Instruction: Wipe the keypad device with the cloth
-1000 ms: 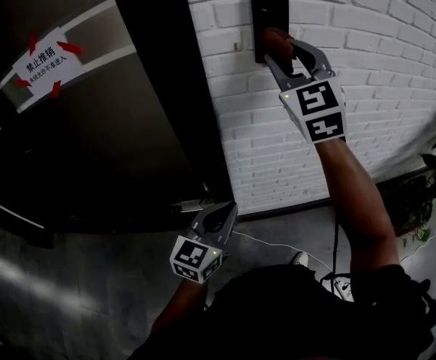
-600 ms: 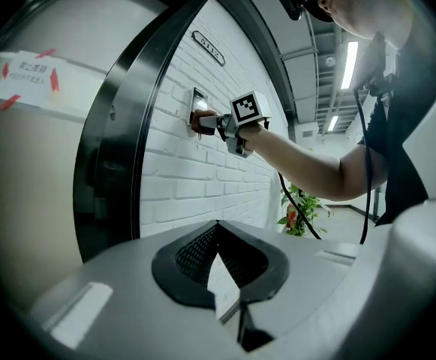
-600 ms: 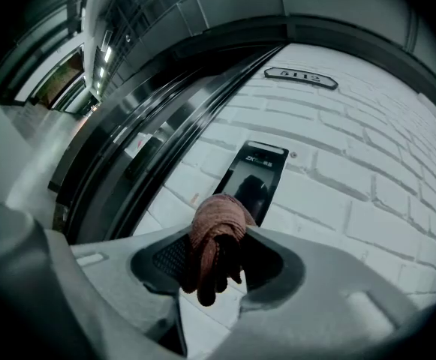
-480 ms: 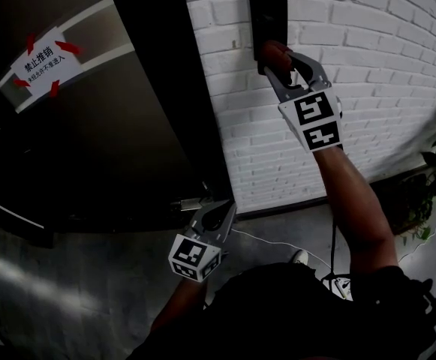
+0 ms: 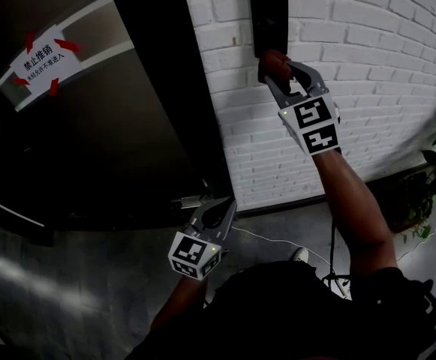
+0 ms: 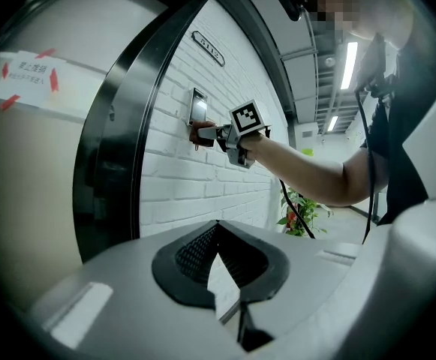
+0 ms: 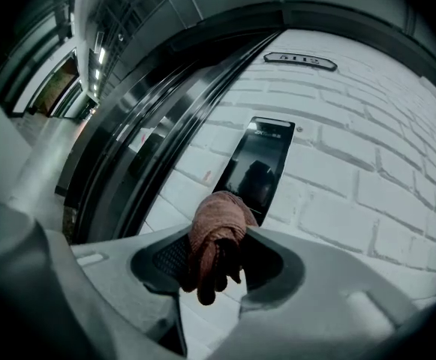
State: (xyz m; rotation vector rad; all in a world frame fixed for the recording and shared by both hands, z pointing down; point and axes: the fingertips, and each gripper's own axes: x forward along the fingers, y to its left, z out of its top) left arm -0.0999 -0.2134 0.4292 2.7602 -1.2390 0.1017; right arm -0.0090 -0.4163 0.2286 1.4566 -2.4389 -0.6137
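1. Slid downward since a second ago: cloth [image 5: 275,63], from the face of the keypad device [image 5: 269,13] to its lower edge.
2. Clamped on the bunched reddish cloth: right gripper [image 5: 280,75], raised to the white brick wall [image 5: 375,58].
3. Held low beside the dark door [image 5: 127,133], jaws together on nothing: left gripper [image 5: 217,213].

Grey left tongs [image 5: 219,207], right tongs [image 5: 278,64], black-white marker cubes [image 5: 317,124], seemingly dark top [image 5: 293,313].
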